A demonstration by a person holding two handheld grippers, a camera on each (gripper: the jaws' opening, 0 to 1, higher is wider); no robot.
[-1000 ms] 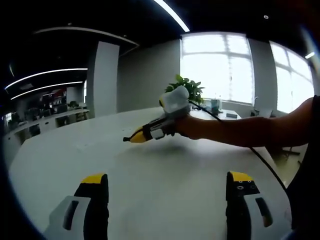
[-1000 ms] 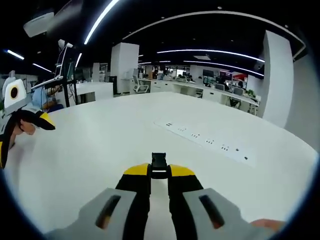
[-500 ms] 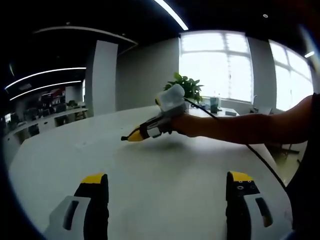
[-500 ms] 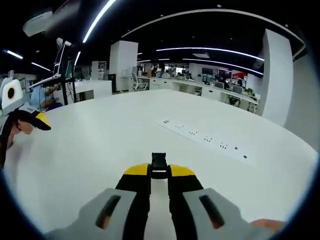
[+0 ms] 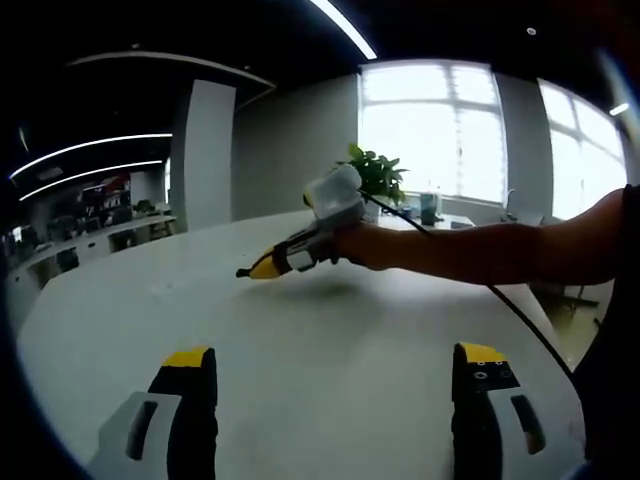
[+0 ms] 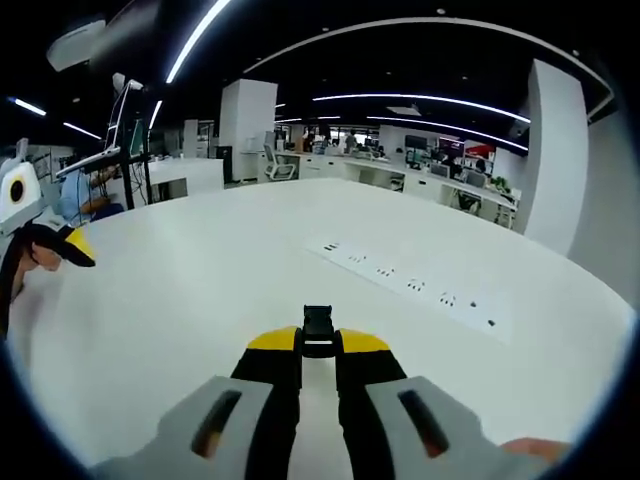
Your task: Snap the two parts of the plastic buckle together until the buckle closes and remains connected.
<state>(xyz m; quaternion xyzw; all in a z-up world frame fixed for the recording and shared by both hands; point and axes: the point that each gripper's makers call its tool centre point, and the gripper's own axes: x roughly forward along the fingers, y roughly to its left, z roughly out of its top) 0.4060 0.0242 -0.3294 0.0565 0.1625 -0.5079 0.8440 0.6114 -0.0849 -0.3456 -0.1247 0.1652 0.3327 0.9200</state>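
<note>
Between the closed jaws of the right hand-held gripper sits a small black buckle part, clamped at the yellow tips and poking forward above the white desk. From the left gripper view that same tool hangs over the desk at the end of a person's arm, its tip dark where the part is pinched. The left hand-held gripper stands with its jaws wide apart and nothing between them. A second buckle half is not to be made out on the desk. The strip of sockets lies further off.

My guess at the risks: the grip on the part is shallow, so any sideways push while mating could twist it out of the jaws. With the left tool empty, pressing the halves together has nothing to brace against.
</note>
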